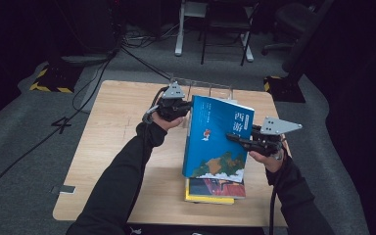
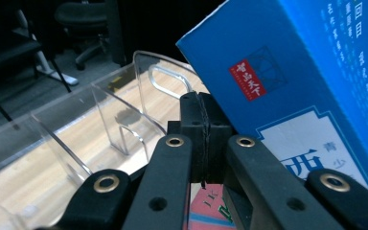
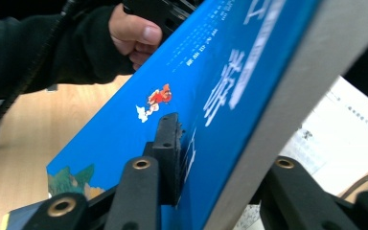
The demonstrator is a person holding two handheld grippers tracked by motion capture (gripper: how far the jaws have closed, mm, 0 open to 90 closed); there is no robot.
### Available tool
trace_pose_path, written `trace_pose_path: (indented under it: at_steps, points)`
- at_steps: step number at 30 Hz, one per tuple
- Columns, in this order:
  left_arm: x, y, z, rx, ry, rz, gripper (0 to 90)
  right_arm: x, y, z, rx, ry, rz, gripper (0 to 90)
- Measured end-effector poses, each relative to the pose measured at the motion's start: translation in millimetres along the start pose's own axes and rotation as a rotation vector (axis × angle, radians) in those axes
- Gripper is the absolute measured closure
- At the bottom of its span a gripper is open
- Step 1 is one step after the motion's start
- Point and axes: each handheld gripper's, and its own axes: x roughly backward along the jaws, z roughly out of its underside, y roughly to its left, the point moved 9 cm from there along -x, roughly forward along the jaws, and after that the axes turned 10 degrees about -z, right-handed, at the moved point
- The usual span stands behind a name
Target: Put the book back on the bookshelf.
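I see bare tabletop (image 1: 112,147) across the whole left half of the high view, where a hand could pass freely. The raised blue book (image 1: 218,137) blocks the centre, tilted up between both hands. Under it, lower centre, the stacked books (image 1: 214,190) take that patch. At the upper centre edge the clear acrylic rack (image 1: 210,89) stands just behind the book, closing off the far side.

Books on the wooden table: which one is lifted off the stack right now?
The blue paperback book, tilted upright and clamped by both tools; the red-covered book and yellow-edged book lie flat beneath.
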Motion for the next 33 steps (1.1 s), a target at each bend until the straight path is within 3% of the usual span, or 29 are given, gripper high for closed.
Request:
trace_pose_path:
  at_steps: [7, 11, 14, 16, 19, 24, 26, 31, 33]
  points:
    - [17.1, -8.5, -15.3, -0.064, -0.040, -0.022, 89.9, 3.6, 2.4, -8.1, 0.047, -0.021, 0.032, 73.7]
    - [26.4, -14.8, -15.6, -0.093, -0.050, -0.023, 89.8, 6.6, 13.9, -9.4, 0.093, -0.018, 0.036, 74.3]
    - [34.8, -20.3, -15.6, -0.109, -0.060, -0.046, 89.4, 7.4, 19.7, -9.9, 0.102, -0.027, 0.038, 74.8]
    - [39.2, -22.7, -14.4, -0.116, -0.058, -0.061, 84.5, 8.9, 24.4, -10.2, 0.116, -0.034, 0.041, 75.0]
    - [45.7, -28.0, -10.3, -0.151, -0.059, -0.087, 81.7, 11.7, 29.6, -10.0, 0.121, -0.046, 0.042, 75.1]
    - [52.5, -33.9, -4.0, -0.127, -0.072, -0.091, 77.8, 15.5, 35.7, -8.8, 0.121, -0.061, 0.041, 75.4]
    - [56.9, -34.5, -1.1, -0.106, -0.085, -0.099, 70.4, 16.8, 39.5, -8.7, 0.134, -0.061, 0.043, 75.4]
    - [62.4, -37.9, 8.9, -0.087, -0.087, -0.107, 64.0, 18.8, 44.0, -8.2, 0.144, -0.067, 0.043, 75.4]
    - [64.1, -39.9, 14.8, -0.103, -0.074, -0.113, 60.7, 19.5, 45.4, -7.9, 0.147, -0.067, 0.044, 75.4]
